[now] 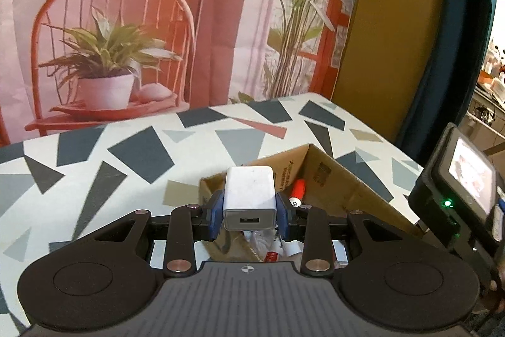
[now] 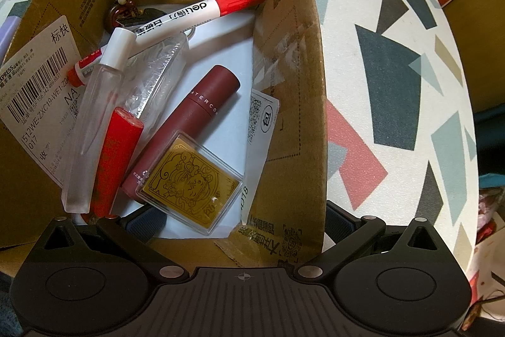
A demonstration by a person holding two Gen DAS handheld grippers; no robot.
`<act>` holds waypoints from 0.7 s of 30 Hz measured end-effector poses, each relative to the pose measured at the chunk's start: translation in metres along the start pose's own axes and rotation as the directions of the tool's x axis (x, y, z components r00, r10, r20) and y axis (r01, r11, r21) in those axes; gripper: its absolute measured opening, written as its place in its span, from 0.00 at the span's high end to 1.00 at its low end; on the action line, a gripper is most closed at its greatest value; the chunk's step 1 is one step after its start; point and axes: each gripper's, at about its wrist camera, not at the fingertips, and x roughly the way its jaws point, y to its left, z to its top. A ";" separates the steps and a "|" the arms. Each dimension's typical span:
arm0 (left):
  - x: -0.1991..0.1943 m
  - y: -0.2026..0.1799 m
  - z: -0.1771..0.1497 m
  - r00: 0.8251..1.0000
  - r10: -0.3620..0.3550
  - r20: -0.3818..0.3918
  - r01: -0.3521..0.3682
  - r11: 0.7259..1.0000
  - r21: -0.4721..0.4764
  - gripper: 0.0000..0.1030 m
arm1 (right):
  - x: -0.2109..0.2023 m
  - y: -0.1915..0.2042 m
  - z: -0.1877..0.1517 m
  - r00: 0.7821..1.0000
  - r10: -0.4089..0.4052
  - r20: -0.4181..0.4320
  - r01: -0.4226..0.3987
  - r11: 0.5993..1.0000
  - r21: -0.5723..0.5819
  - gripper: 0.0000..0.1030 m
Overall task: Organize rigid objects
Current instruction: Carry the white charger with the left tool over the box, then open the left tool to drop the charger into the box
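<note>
The left gripper is clamped on a white USB charger, its blue pads pressing the two sides and the port end facing the camera. The charger hangs in the air over the near corner of the open cardboard box, which sits on the patterned table.

The right gripper points straight down into that box and straddles its right wall, one finger inside and one outside; its jaws stand wide apart and hold nothing. Below it lie a red-capped marker, a clear spray vial, a red cylinder, a dark red tube and a gold card in a clear case.

The step in hand looks like sorting the charger, either out of the box or into it; the frames alone do not settle which. The next move calls for a steady carry to the chosen spot and a low release so the charger does not tumble
</note>
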 end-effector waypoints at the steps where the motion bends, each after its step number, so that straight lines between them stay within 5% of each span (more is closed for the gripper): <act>1: 0.003 -0.001 0.000 1.000 -0.002 -0.006 0.002 1.000 0.002 0.65 | 0.000 0.000 0.000 1.000 0.001 0.000 -0.001 1.000 0.000 0.00; 16: 0.021 0.005 0.000 0.994 -0.072 -0.080 0.068 0.996 -0.054 0.64 | 0.000 0.000 0.000 1.000 0.000 0.001 0.000 1.000 0.000 0.00; 21: 0.017 0.004 0.001 0.994 -0.073 -0.077 0.068 0.996 -0.063 0.56 | -0.001 0.000 0.000 1.000 0.000 0.002 0.000 1.000 0.001 0.00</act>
